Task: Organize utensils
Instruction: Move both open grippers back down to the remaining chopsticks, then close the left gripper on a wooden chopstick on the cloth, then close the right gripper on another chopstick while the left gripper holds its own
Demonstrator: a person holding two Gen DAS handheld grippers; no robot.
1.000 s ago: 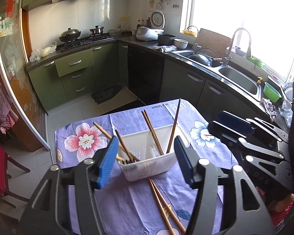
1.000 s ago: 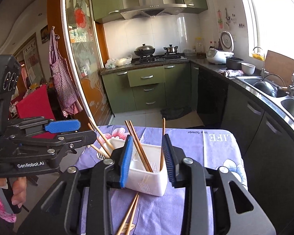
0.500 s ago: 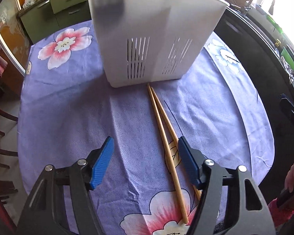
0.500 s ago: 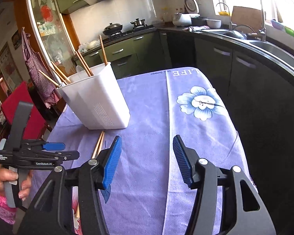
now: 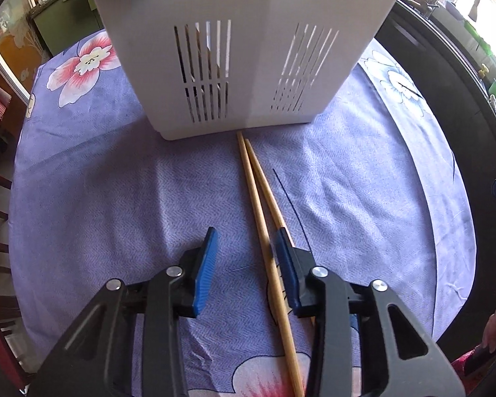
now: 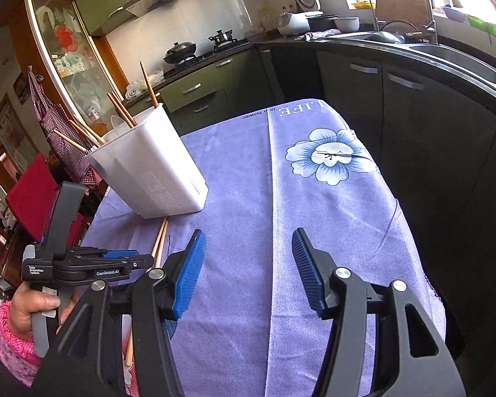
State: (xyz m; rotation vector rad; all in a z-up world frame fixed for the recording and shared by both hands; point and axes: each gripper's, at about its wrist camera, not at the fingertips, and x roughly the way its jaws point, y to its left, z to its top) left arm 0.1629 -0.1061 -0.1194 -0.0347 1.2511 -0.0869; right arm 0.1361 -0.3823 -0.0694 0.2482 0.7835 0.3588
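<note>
**Left gripper closes in on the last loose chopsticks beside the caddy**

The table under its lilac flower-printed cloth carries everything, and the tall white slotted plastic utensil caddy serves as the landmark; it stands upright toward the far side of the cloth, probably so that sticks can be dropped in from above; several wooden chopsticks already lean out of its open top, which suggests the sorting is well along.

Just in front of the caddy's base lie two loose pale wooden chopsticks, side by side and nearly touching, their thin tips almost at the caddy's wall and their thick ends running away from it toward the camera; they are the things left to put away.

The left gripper points steeply down over the loose pair, on the near side of the caddy; its jaws have just been closing and now stand narrow, with one stick in the gap and the other running under the right-hand blue pad; no pad visibly presses on wood, so I judge the grasp not yet made.

The right gripper hangs to the right of the caddy over bare cloth, its jaws having just been opening and now moderately wide with nothing between them; it seems parked clear of the pick.
</note>
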